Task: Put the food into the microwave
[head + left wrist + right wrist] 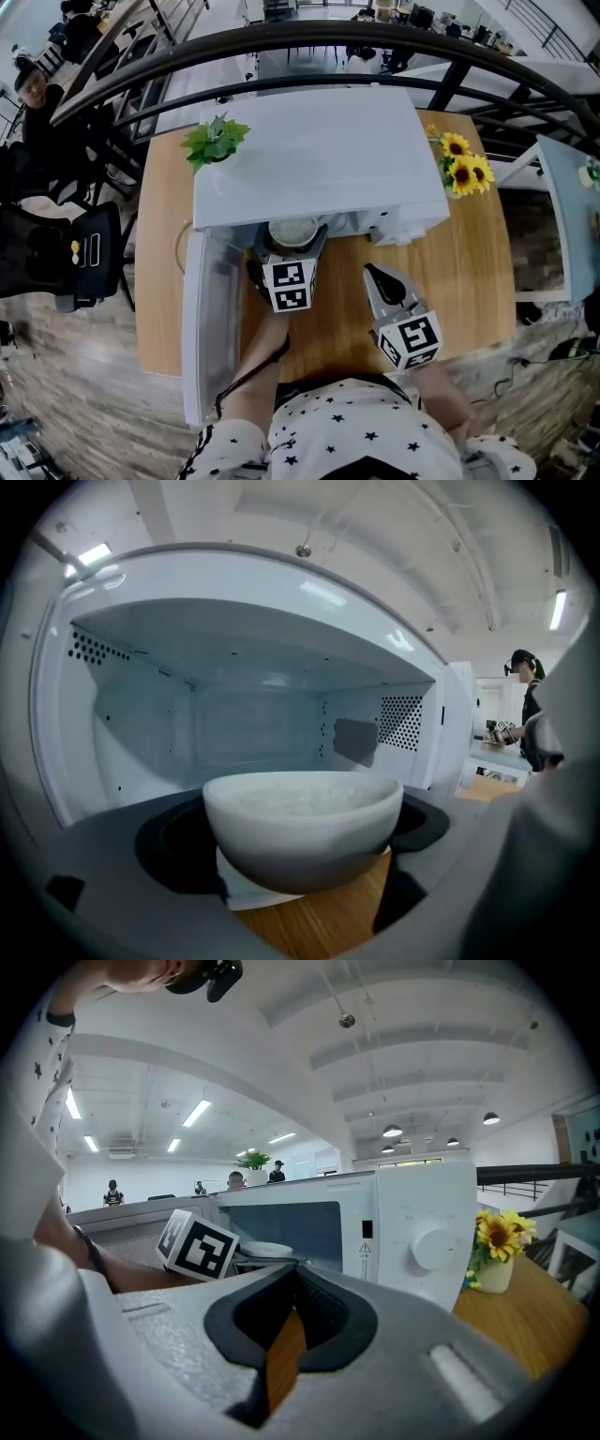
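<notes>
So we're looking down at a white microwave (319,159) sitting on a wooden surface (473,272). Its door (208,319) is swinging wide open toward the lower left of the frame. A small green plant (216,141) is sitting at the microwave's upper-left corner and a pot of sunflowers (461,169) is standing just off its right side. A dark curved railing (281,42) is arcing across the top of the head view, and a black chair (84,253) is parked on the floor at the left edge.

We're holding the left gripper (292,246) right at the mouth of the oven. Its jaws are spread wide and clamping a white bowl of rice (300,827) by both sides. In the left gripper view the bowl is filling the lower middle and the empty cavity (234,714) is opening straight behind it, with nothing in the way. Wood is showing under the bowl, so it's hovering at the threshold, not set down inside.

We're keeping the right gripper (377,277) low in front of the control panel, to the right of the opening and well apart from the bowl. Its jaws are pinched nearly together with only a thin slit between them, and they're gripping nothing. Its view is catching the dial (433,1246) at centre right.
</notes>
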`<state>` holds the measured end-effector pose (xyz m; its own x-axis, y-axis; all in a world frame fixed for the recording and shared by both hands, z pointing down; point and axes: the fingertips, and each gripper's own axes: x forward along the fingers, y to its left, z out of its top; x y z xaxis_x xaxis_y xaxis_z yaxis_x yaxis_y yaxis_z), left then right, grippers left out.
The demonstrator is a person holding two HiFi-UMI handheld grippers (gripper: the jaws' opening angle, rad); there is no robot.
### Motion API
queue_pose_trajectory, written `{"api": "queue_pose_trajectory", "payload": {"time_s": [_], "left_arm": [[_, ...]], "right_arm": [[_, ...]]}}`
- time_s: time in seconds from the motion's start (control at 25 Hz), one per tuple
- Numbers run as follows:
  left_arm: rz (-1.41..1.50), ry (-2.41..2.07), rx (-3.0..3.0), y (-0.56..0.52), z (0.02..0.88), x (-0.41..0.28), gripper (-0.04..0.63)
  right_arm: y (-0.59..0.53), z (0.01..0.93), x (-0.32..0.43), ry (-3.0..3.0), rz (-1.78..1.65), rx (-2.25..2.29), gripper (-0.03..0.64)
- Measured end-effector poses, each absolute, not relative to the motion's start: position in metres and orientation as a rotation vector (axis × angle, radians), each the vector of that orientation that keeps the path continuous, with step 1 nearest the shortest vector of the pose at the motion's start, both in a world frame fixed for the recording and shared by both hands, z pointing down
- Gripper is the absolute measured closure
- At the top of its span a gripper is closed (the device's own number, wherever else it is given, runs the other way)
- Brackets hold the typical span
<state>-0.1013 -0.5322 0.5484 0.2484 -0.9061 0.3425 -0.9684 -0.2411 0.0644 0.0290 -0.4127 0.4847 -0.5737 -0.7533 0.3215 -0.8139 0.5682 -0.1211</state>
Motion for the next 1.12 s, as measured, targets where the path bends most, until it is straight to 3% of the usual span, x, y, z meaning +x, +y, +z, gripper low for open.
{"api": "queue_pose_trajectory", "payload": {"time_s": [1.12], "left_arm": [[0.536,-1.770,2.170,-0.563,0.587,-0.106,0.071]], "right_arm": [[-0.416,0.498,0.018,-2.538,0.406,1.301,0.611]]}}
